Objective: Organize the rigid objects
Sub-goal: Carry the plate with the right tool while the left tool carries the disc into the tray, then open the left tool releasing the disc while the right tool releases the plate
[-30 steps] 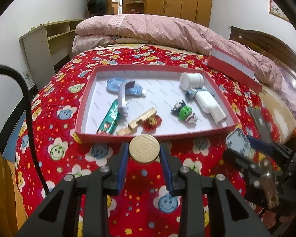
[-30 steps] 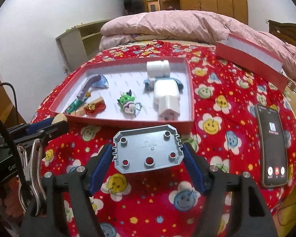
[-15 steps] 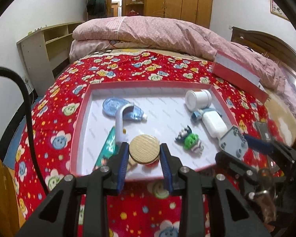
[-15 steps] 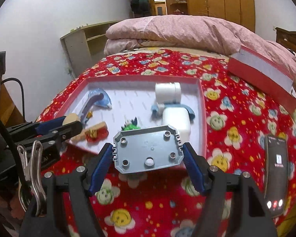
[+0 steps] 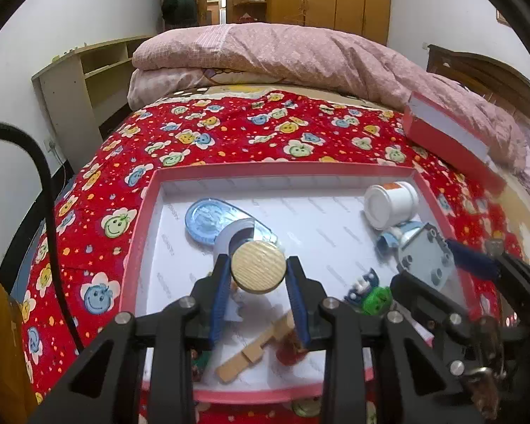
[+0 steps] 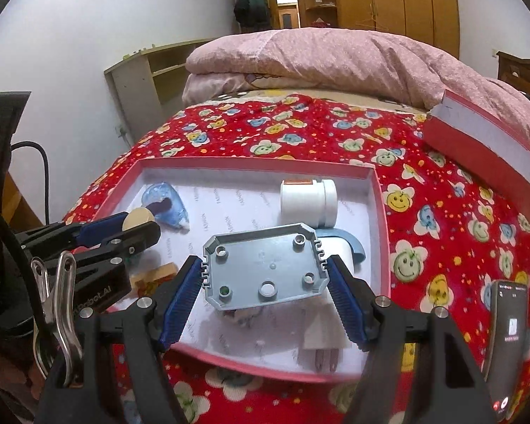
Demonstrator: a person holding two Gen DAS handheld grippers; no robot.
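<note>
My left gripper (image 5: 258, 284) is shut on a round wooden disc (image 5: 258, 267), held above the near half of the red-rimmed tray (image 5: 137, 233). My right gripper (image 6: 266, 279) is shut on a grey plastic plate with holes (image 6: 265, 265), hanging over the tray's (image 6: 380, 233) right side. The same plate (image 5: 425, 259) and gripper show at the right of the left wrist view. In the tray lie a blue tape dispenser (image 5: 208, 217), a white jar (image 5: 390, 203), a green toy (image 5: 374, 298), a wooden block (image 5: 254, 348) and a white plug (image 6: 323, 337).
The tray rests on a red smiley-print bedspread (image 5: 229, 130). A red box lid (image 6: 487, 145) leans at the back right, under a folded pink quilt (image 5: 282, 53). A phone (image 6: 508, 339) lies right of the tray. Shelves (image 5: 88, 74) stand along the left wall.
Both grippers have moved forward from in front of the tray to over it, each still holding its object. The tray's contents have not shifted.
</note>
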